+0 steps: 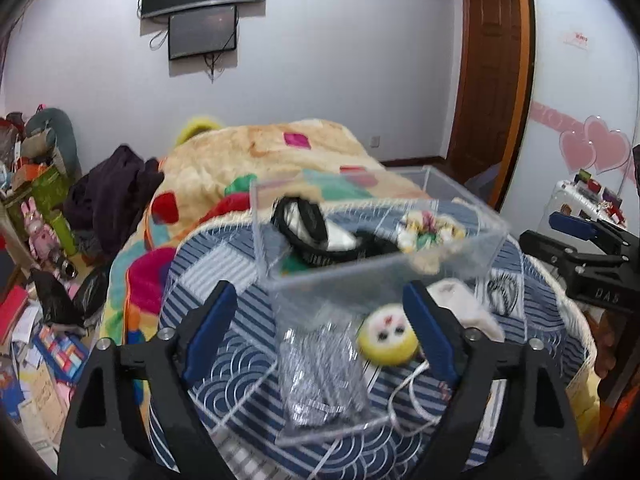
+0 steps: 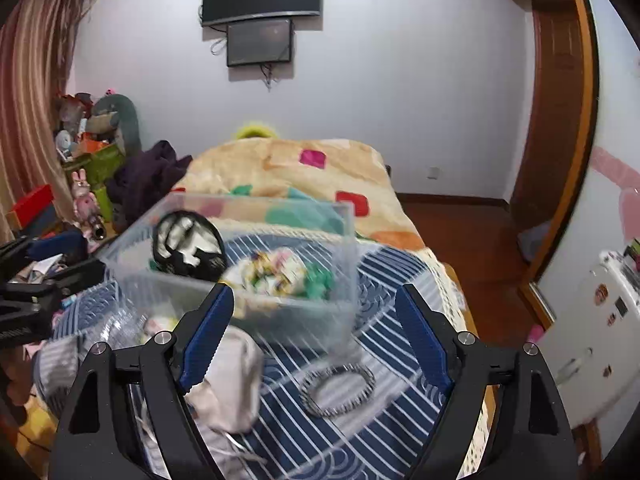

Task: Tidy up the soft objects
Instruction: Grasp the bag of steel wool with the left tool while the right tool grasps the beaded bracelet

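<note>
Your right gripper (image 2: 312,336), jaws spread & empty, sits nearest the white sock (image 2: 234,384), just lower-left; clear box (image 2: 344,216) dead ahead.

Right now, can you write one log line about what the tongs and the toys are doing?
left tongs: open, empty | right tongs: open, empty | clear box: holds some soft things | yellow round toy, white sock: outside on cloth

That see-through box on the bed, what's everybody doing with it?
A person with a gripper in each hand is tidying soft things into the clear plastic box on the blue patterned cloth. A black-and-white item and a colourful bundle are already inside. Both the left gripper and the right gripper are open and empty. A pale cloth and round yellow toy wait outside.
</note>
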`<state>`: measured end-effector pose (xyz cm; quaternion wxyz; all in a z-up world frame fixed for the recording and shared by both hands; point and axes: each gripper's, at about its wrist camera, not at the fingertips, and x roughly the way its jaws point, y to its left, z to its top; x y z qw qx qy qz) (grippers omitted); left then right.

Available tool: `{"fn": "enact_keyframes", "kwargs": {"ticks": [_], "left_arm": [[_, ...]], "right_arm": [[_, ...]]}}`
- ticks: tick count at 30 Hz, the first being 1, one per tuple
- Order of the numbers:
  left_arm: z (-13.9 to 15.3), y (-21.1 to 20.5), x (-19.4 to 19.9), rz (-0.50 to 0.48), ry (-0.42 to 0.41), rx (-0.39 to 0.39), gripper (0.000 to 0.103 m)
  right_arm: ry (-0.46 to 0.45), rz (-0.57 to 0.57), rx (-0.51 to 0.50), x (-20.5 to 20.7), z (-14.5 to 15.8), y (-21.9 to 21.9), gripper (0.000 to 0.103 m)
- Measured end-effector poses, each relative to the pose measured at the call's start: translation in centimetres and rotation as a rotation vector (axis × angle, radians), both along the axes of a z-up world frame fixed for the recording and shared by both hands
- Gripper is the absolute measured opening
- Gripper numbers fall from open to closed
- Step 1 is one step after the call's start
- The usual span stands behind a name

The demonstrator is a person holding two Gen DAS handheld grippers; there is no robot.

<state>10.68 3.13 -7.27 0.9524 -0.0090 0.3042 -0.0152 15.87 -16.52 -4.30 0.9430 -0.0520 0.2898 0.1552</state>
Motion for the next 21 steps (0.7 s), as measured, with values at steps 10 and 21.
{"fn": "enact_keyframes", "kwargs": {"ticks": [10,21], "left_arm": [[-5.3,1.0,-0.2,0.028,0.143,-0.094,0.089],[-7.4,-0.3,-0.6,0.031,0.152,-0.038,0.070]], "right_arm": [[0.194,-0.035,0.005,1.5,-5.8,-1.7,0.081],[0.253,-0.041,0.011,1.8,-8.1,-1.8,0.052]]}}
